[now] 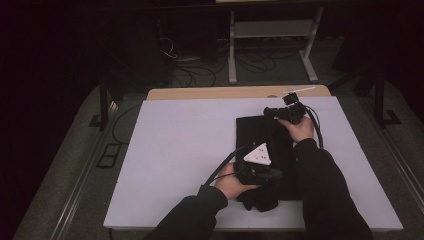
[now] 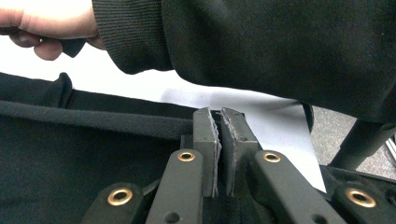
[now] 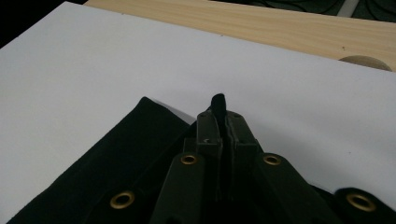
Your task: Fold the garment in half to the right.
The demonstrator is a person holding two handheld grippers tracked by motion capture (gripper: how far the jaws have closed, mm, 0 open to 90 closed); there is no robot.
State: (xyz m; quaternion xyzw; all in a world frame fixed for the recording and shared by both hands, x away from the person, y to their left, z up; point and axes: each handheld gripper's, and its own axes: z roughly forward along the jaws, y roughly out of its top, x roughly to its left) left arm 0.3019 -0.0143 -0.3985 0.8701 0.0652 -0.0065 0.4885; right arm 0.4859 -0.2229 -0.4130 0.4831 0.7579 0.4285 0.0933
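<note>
Black cloth (image 1: 265, 150) lies at surface (image 1: 175, 150) centre-right; left gripper (image 1: 272, 175) jaws clamp its 6 o'clock edge, right gripper (image 1: 270, 112) jaws pinch its 12 o'clock corner, probably to fold it.

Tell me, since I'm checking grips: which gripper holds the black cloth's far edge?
The right gripper, at the black cloth's far end; the left gripper pinches the near end.
</note>
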